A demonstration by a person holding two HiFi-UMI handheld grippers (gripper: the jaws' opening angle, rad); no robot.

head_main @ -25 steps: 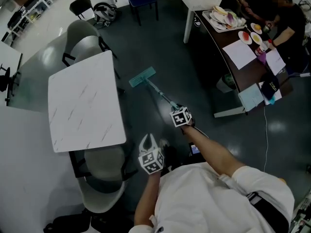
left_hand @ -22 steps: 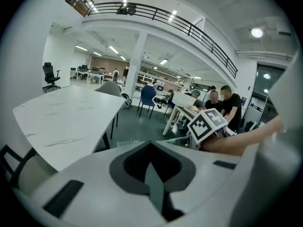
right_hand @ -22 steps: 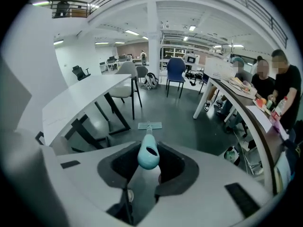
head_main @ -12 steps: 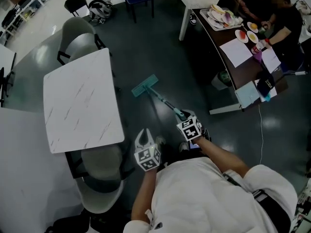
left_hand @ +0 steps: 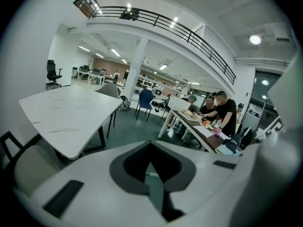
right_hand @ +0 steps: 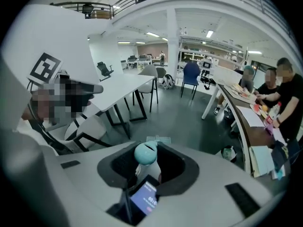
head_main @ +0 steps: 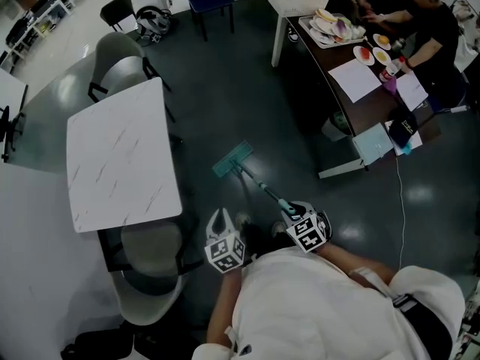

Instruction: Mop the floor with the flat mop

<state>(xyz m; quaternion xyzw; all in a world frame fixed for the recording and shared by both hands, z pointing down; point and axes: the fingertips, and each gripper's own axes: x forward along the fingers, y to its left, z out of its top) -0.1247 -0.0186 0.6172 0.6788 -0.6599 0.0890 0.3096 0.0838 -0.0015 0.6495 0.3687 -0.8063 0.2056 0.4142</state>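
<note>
The flat mop's teal head (head_main: 232, 160) lies on the dark floor, and its thin handle (head_main: 259, 186) slants back toward me. My right gripper (head_main: 291, 214) is shut on the handle's upper end. In the right gripper view the handle's rounded teal tip (right_hand: 145, 154) sits in the notch of the right gripper (right_hand: 147, 168), with the mop head (right_hand: 157, 139) small on the floor beyond. My left gripper (head_main: 220, 217) hovers beside my body, left of the handle and apart from it. The left gripper (left_hand: 154, 181) has its jaws together with nothing in them.
A white marble table (head_main: 120, 156) stands left of the mop, with grey chairs behind it (head_main: 124, 58) and in front of it (head_main: 150, 272). To the right is a dark desk (head_main: 352, 107) where people sit, a small bin (head_main: 332, 130) under it and a cable (head_main: 403, 201) on the floor.
The mop head has slid back across the floor toward me. My right gripper has drawn back and to the right with the handle. The left gripper has barely shifted.
</note>
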